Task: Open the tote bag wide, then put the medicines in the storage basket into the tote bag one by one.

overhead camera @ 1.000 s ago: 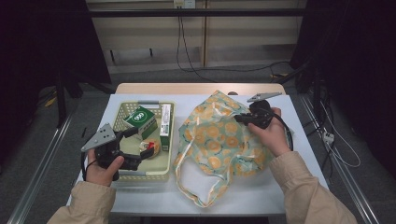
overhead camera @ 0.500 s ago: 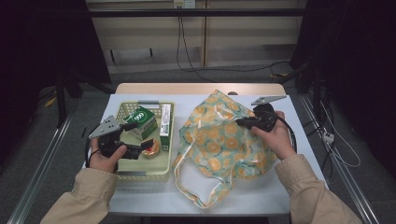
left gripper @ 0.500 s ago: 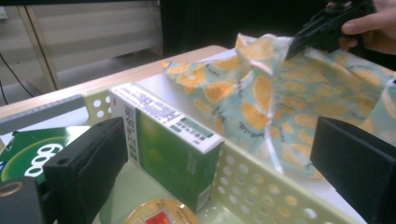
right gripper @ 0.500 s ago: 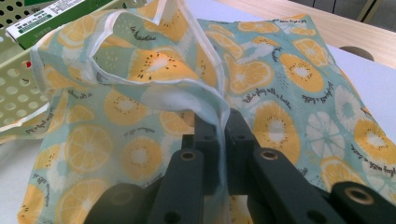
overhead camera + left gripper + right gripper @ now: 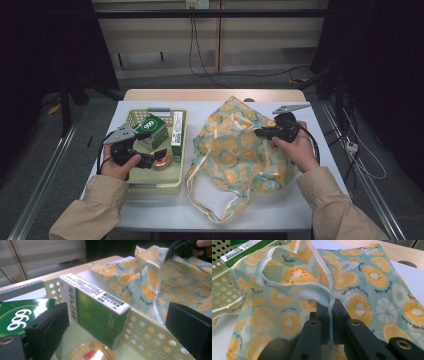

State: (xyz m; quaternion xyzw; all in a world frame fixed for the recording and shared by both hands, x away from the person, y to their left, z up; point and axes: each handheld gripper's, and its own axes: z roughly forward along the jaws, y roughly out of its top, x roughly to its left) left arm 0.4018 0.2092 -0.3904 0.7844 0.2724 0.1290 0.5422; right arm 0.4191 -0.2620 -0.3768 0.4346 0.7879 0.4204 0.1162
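left gripper (image 5: pixel 120 322) jaws apart over pale green perforated plastic basket (image 5: pixel 131 184) | tall green-and-white carton (image 5: pixel 100 312) between jaws, round orange-lidded tub (image 5: pixel 91 352) below | right gripper (image 5: pixel 328 307) pinching orange-slice print fabric bag (image 5: pixel 240 150) rim

White table (image 5: pixel 310 200): yellow basket (image 5: pixel 150 186) beside orange-print bag (image 5: pixel 235 150)

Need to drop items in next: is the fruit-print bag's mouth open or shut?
Open, partly. The right gripper pinches the bag rim and lifts it, leaving a gap below the hem in the right gripper view.
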